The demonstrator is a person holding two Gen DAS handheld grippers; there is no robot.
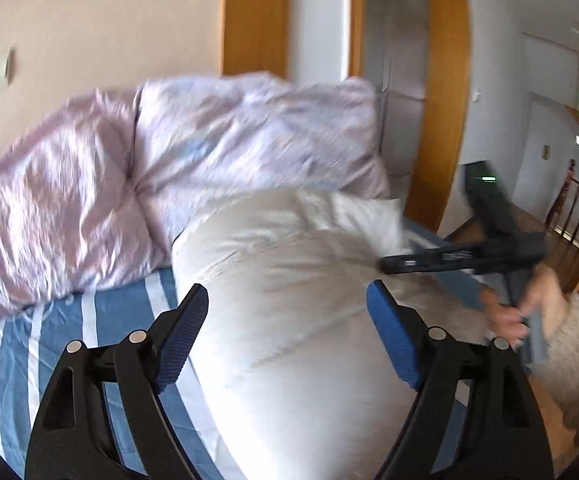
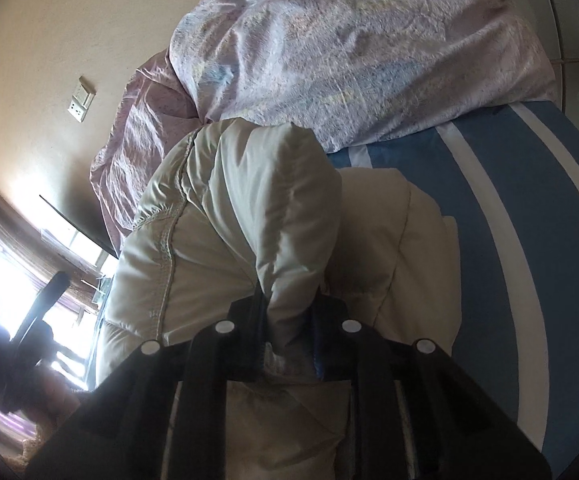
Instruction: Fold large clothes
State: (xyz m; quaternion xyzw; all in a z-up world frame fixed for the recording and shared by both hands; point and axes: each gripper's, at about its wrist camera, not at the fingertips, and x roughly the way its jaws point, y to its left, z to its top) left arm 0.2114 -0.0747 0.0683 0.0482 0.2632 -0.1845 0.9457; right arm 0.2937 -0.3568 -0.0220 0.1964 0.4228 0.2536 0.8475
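A white puffy quilted jacket (image 1: 289, 300) lies on the blue and white striped bed sheet (image 1: 89, 320). My left gripper (image 1: 287, 300) is open, its blue-padded fingers spread above the jacket's middle, holding nothing. My right gripper (image 2: 287, 308) is shut on a raised fold of the jacket (image 2: 249, 208) and lifts it over the rest of the garment. In the left wrist view the right gripper (image 1: 385, 266) shows at the jacket's far right edge, held by a hand.
A pink crumpled duvet (image 1: 169, 160) is heaped at the head of the bed, also in the right wrist view (image 2: 369, 40). A wooden door frame (image 1: 445, 100) and stair railing (image 1: 577, 204) stand to the right. A window (image 2: 5, 280) is bright at the left.
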